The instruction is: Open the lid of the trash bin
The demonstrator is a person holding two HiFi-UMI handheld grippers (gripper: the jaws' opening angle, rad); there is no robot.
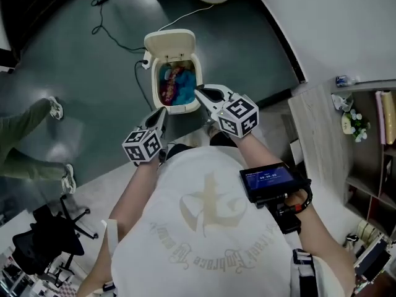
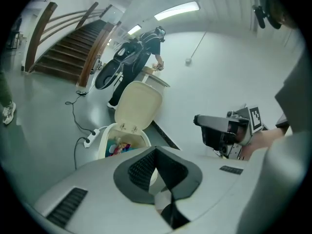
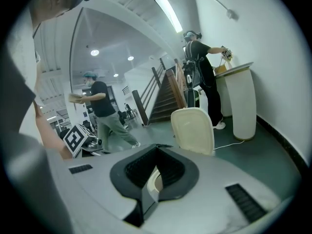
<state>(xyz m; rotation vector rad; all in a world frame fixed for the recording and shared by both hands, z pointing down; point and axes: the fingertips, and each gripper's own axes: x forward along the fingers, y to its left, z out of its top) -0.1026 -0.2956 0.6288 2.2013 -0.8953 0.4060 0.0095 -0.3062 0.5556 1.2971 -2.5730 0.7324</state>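
Both left gripper point(image 1: 161, 116) and right gripper point(image 1: 203, 94), fingers point(image 3: 139, 167) slightly apart, empty, near trash bin point(image 1: 154, 82).

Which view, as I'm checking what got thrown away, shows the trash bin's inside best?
The head view: it looks down into the open trash bin onto colourful rubbish. The left gripper view sees it side-on, only a sliver of rubbish above the rim. The right gripper view shows mainly the raised lid.

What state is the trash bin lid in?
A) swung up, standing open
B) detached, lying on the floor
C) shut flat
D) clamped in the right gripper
A: the lid stands upright behind the mouth of the trash bin, with colourful rubbish showing inside.
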